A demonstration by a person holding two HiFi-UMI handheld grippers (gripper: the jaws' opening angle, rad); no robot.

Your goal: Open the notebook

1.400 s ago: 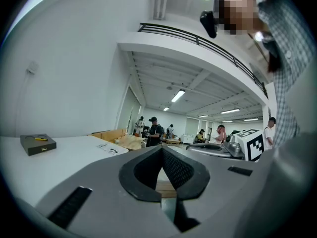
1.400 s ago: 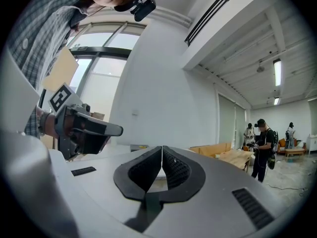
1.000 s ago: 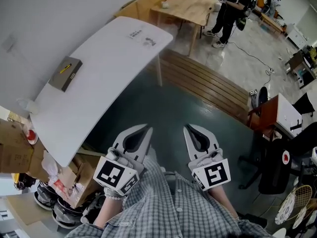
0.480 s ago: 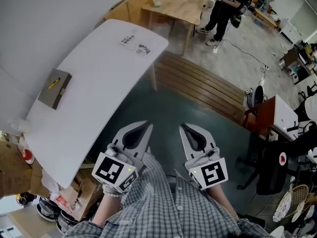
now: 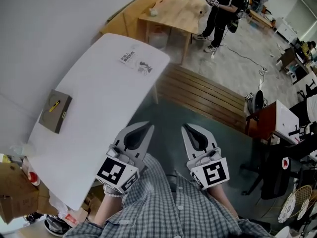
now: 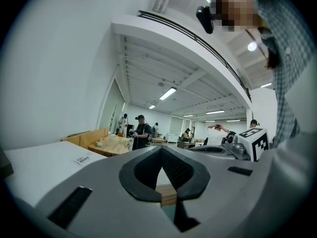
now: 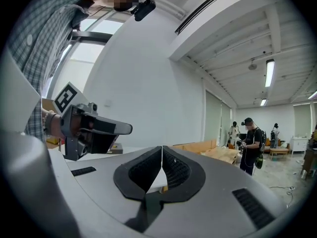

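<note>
**Hazards on Approach to the Notebook**

The left gripper [image 5: 147,128] and the right gripper [image 5: 187,128] are both clenched with nothing between the jaws, and both are held level near the body. The notebook [image 5: 55,111] lies shut on the white table [image 5: 104,98], well apart at the far left. A small yellow item [image 5: 54,106] rests on its cover.

Likely faults:
- Arriving with the jaws closed would shove the notebook toward the wall instead of catching the cover.
- Raising the cover with the yellow item in place would tip it off.
- Lifting with one gripper only would probably drag the whole book.
</note>
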